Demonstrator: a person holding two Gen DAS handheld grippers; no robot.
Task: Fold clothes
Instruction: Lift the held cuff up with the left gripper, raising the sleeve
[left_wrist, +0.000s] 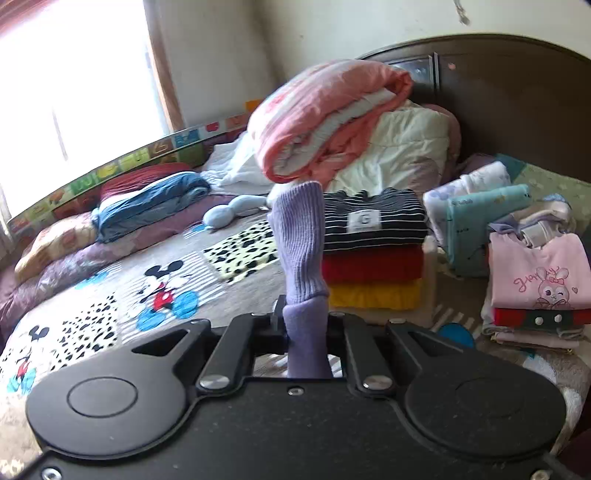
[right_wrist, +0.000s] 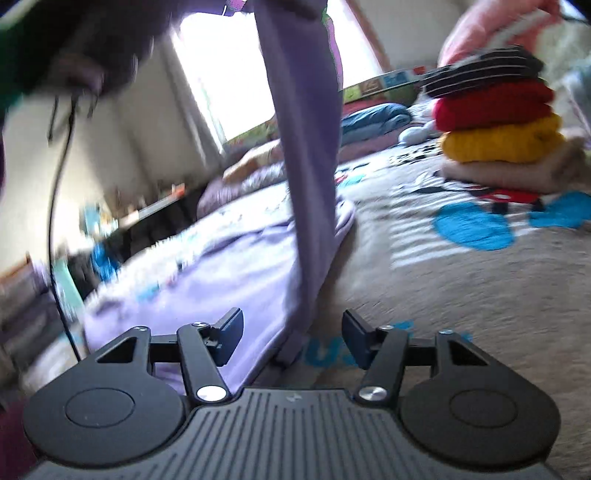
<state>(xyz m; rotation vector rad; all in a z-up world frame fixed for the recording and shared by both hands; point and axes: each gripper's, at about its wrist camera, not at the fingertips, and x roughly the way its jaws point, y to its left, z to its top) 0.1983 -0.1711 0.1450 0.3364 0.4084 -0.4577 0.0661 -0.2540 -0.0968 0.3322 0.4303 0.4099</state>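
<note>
My left gripper (left_wrist: 306, 318) is shut on the ribbed cuff of a lilac garment's sleeve (left_wrist: 300, 240), held above the bed. In the right wrist view the same lilac garment (right_wrist: 207, 280) lies spread on the Mickey Mouse bedspread (right_wrist: 443, 288), and its sleeve (right_wrist: 303, 122) rises steeply to the top of the frame. My right gripper (right_wrist: 292, 338) is open, low over the garment's edge, its jaws wide apart on either side of the sleeve's base. This view is motion-blurred.
A stack of folded clothes, striped over red over yellow (left_wrist: 373, 254), stands on the bed, also in the right wrist view (right_wrist: 495, 122). A pink folded pile (left_wrist: 535, 280) lies right. Rolled quilts (left_wrist: 332, 122) sit by the headboard (left_wrist: 517, 96). A window (left_wrist: 74, 85) is at left.
</note>
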